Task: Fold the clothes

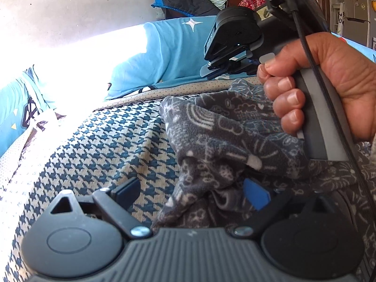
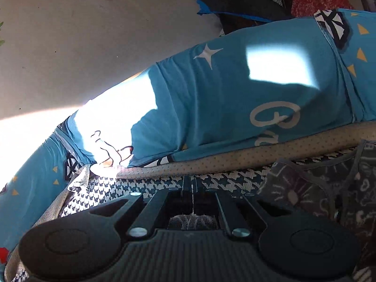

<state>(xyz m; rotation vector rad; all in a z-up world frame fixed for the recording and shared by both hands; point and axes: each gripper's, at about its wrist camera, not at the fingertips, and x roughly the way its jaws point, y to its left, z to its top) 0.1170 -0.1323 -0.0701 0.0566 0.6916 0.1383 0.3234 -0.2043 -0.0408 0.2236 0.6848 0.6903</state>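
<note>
Room: a pale wall point(image 2: 82, 47) rises behind my work, with a fridge point(image 1: 354, 7) far off at the right of the left view and strong sunlight washing out the left side.
Bedding: a blue printed cover point(image 2: 223, 94) with white stars and lettering is heaped along the far edge of the surface; dark blue and red cloth is piled behind it.
Surface: a houndstooth mat point(image 1: 98, 145) in dark teal and cream, with a dotted beige border point(image 2: 235, 159) along its far edge.
Garment: the grey fleece piece point(image 1: 225, 141) with white doodle print lies bunched on the right part of the mat, close to the far border. It is crumpled, so I cannot name a clear long axis; the bulk runs from the far border towards me, with one pointed fold sticking out towards the mat's middle.
My right hand: it point(image 1: 329, 89) wraps the grey handle above the garment.
My right gripper: its fingers point(image 1: 223, 69) are pressed fully together, aimed at the blue cover; in its own view I see nothing clamped at the tips point(image 2: 189, 183).
My left gripper: it point(image 1: 192, 192) stands wide apart over the garment's near edge; the blue pad point(image 1: 256, 195) sits against the fleece, the black pad point(image 1: 127, 189) is clear over bare mat, and nothing is gripped.
</note>
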